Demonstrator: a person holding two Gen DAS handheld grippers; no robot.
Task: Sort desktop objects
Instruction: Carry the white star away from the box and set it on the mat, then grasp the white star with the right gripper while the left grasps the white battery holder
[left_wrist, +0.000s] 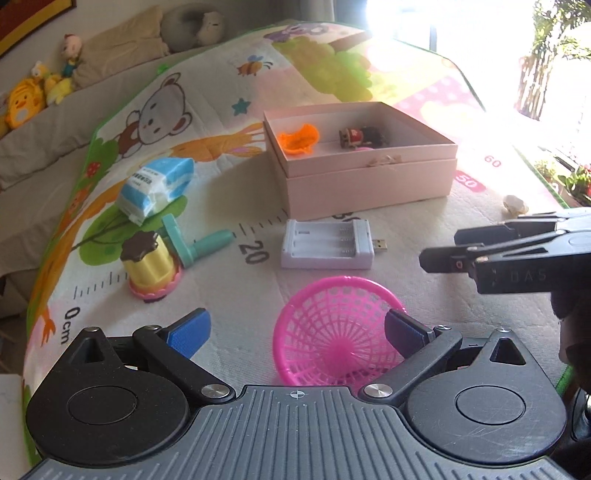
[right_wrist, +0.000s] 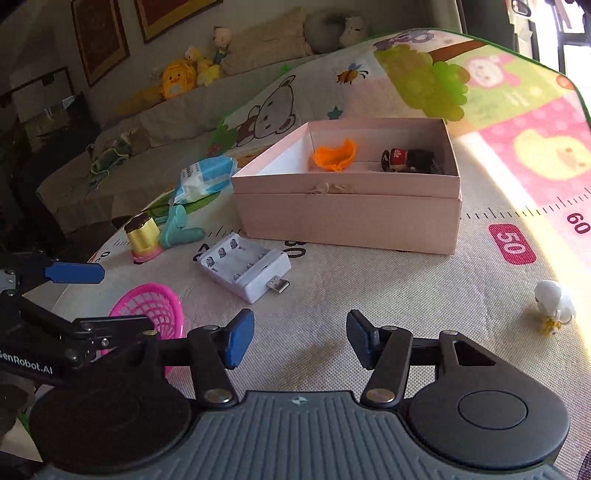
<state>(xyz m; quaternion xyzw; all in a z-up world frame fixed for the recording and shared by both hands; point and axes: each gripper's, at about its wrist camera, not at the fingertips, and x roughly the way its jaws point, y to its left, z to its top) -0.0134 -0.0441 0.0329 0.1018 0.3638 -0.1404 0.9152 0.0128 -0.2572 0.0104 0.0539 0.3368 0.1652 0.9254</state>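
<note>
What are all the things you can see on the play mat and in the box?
box: 1, pink, open, mid-mat
floppy orange thing: 1, in box
toy car: 1, red-black, in box
battery charger: 1, white, before box
basket: 1, pink, nearest left gripper
tissue pack: 1, blue-white, left of box
teal toy: 1, beside yellow cup
yellow cup toy: 1, dark lid
small white toy: 1, far right
plush toys: several, on sofa
left gripper: fingers open
right gripper: fingers open

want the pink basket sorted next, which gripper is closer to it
Left. The left gripper is open with the pink basket partly between its fingers. The right gripper, also open, sits off to the basket's right over bare mat, clearly apart from it.
</note>
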